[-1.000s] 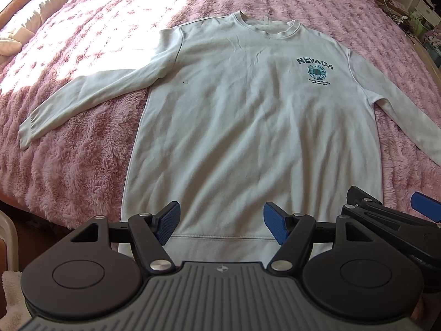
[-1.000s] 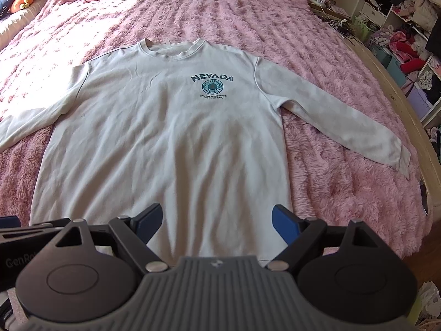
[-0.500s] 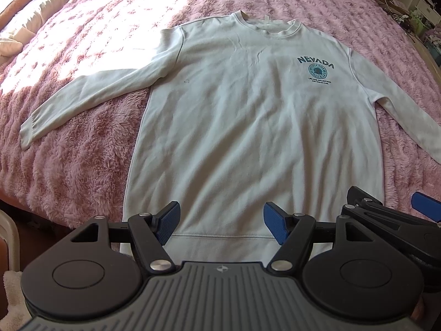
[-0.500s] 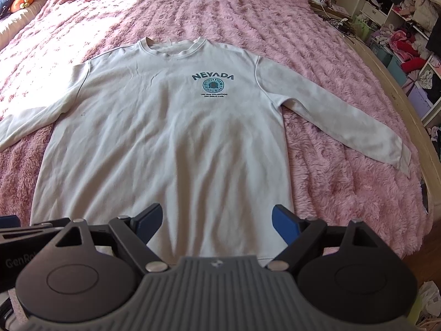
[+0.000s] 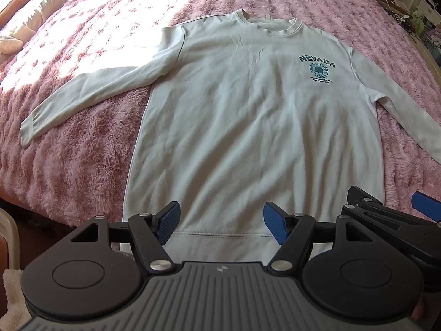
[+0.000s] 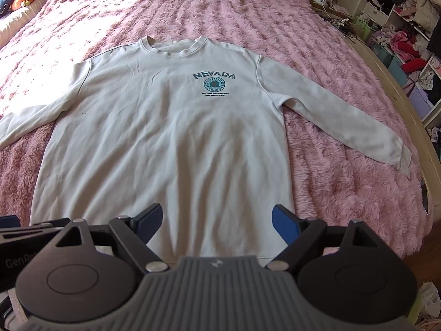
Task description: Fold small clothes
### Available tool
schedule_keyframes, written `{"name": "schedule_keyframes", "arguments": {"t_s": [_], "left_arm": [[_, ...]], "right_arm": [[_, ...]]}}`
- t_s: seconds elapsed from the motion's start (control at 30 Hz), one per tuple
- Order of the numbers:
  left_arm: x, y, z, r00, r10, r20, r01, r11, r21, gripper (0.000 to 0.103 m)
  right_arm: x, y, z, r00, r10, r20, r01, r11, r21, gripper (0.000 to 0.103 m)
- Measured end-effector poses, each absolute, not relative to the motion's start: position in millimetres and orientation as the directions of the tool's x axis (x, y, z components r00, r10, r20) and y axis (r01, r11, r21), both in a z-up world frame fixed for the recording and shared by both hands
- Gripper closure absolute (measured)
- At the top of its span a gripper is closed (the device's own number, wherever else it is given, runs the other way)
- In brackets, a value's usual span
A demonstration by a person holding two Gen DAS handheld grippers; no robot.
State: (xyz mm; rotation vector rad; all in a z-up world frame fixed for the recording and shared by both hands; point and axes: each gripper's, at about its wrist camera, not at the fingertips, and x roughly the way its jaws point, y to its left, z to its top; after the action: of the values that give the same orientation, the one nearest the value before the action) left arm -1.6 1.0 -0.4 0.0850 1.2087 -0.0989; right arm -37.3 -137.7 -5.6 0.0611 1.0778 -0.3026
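- A pale grey-white sweatshirt [image 5: 248,127] of soft knit lies flat, front up, on a shaggy pink bedspread [image 5: 82,165]; ribbed round collar away from the cameras, ribbed hem nearest them; dark teal "NEVADA" lettering [image 6: 213,75] arcs over a round emblem on the chest
- Both long sleeves spread outward and slightly down; the sleeve [image 6: 330,113] on the right ends in a ribbed cuff short of the bed's curved pale edge [image 6: 413,115]; bare bedspread lies all around the garment, widest beyond the collar
- The left gripper [image 5: 222,224] hovers over the hem, its blue ridged pads [image 5: 168,220] spread wide, pinching nothing; the right gripper [image 6: 216,222] hovers likewise beside it, fingers wide apart and empty
- Each gripper's black body hides the middle of the hem; in the left wrist view the right sleeve is cut off by the frame; small print under the emblem is unreadable; cluttered shelves [image 6: 408,27] at the right are too jumbled to sort out
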Motion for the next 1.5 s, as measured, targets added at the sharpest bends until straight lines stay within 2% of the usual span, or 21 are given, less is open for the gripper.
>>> {"name": "schedule_keyframes", "arguments": {"t_s": [1.5], "left_arm": [[7.3,-2.2,-1.1,0.341,-0.054,-0.939,0.132,0.991,-0.009,0.022]], "right_arm": [[-33.9,-143.3,-8.3,0.445,-0.221,-0.868,0.283,0.954,-0.099,0.021]]}}
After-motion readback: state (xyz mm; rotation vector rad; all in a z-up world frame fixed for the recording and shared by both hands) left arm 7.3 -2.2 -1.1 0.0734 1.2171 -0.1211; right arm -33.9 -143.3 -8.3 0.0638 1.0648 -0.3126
